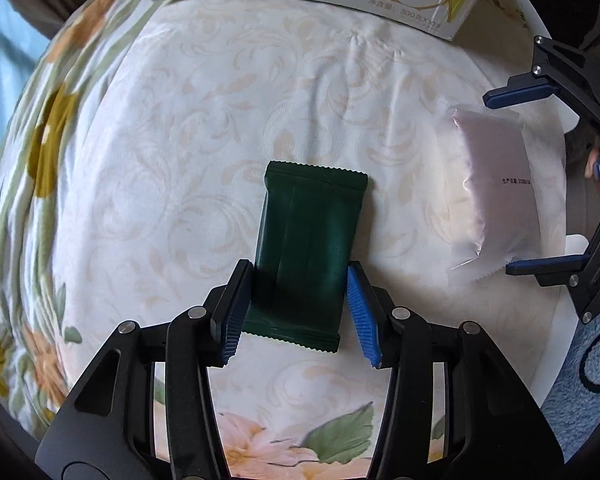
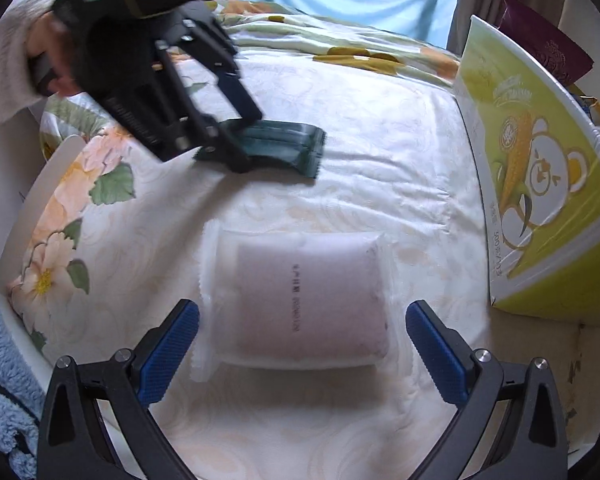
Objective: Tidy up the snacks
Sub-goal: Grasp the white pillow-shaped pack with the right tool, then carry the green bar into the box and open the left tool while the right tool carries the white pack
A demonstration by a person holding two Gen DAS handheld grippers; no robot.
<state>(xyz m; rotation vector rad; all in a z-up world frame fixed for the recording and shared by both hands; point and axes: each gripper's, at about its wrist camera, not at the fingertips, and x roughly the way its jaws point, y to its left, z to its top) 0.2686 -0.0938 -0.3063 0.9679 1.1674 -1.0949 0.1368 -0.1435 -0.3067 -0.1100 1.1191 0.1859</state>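
Green foil first: the dark green crimped snack packet (image 1: 310, 256) lies flat on the pale floral quilted cloth (image 1: 220, 100), and the left gripper (image 1: 300, 312) straddles its near end, blue ribbed pads close against both long edges; whether they are actually biting yet, I cannot tell, since the wrapper shows no buckling. Moving right, the frosted pinkish pillow-shaped snack pouch (image 2: 300, 300) sits well apart from the green one, and the right gripper (image 2: 302, 344) hovers over it with jaws spread wide, a clear gap at each side, nothing held. Far right, the yellow-green cardboard box with a corn and bear print (image 2: 540, 184) stands at the cloth's edge. By my reckoning we're early: both packets lie loose on the cloth, neither is lifted, and sorting them, perhaps toward that box, is all to come.
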